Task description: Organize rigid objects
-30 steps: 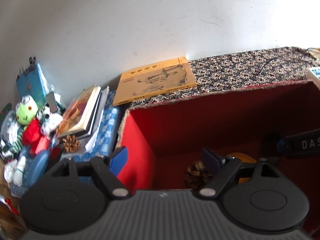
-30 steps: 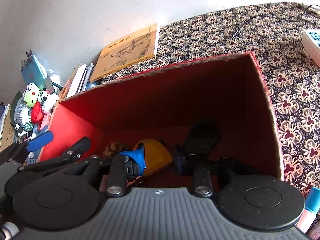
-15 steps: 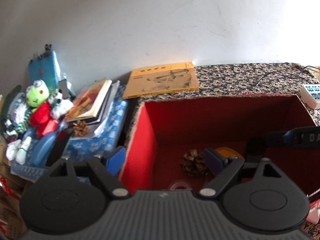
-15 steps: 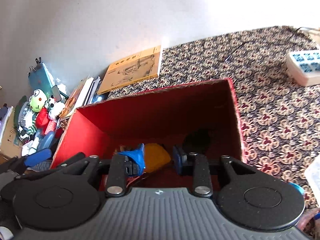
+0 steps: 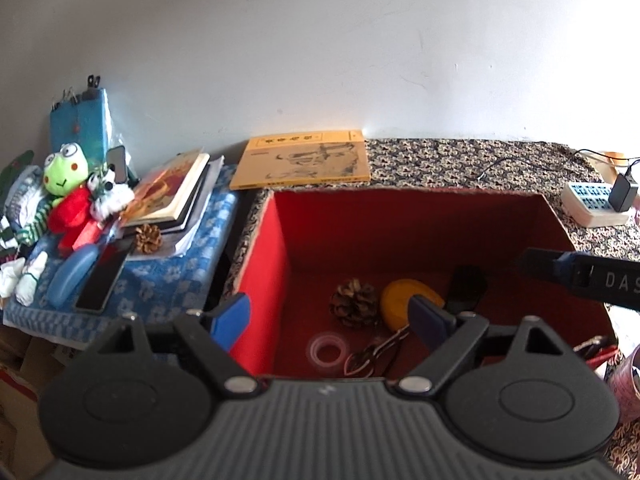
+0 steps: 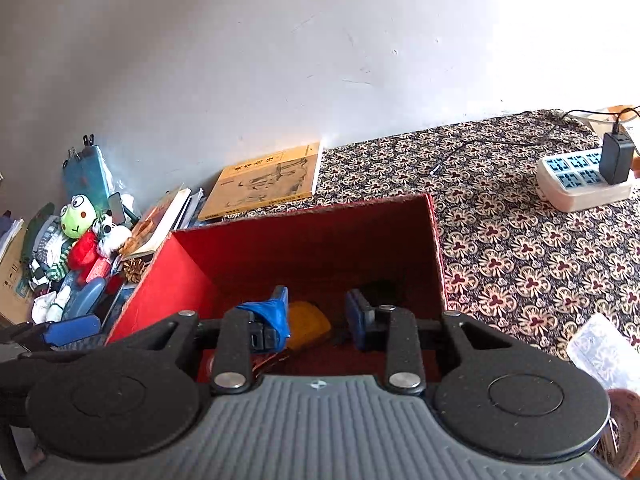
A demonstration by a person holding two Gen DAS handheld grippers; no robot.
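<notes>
Both the left hand-held gripper (image 5: 330,318) and right hand-held gripper (image 6: 316,314) hang released and empty over the box (image 5: 400,216), whose wall either might snag.

The red box (image 5: 280,240) has matt, felt-like lining and patterned cloth over its outer walls. The surface (image 6: 520,240) wears a woven floral cloth. In the box lie a rough, woody pine cone (image 5: 354,302), a smooth yellow plastic piece (image 5: 400,300) and a glossy clear tape roll (image 5: 327,354). The yellow book (image 5: 304,158) has a matt paper cover. The frog toy (image 5: 64,172) is plush. The power strip (image 6: 580,184) is glossy white plastic.
</notes>
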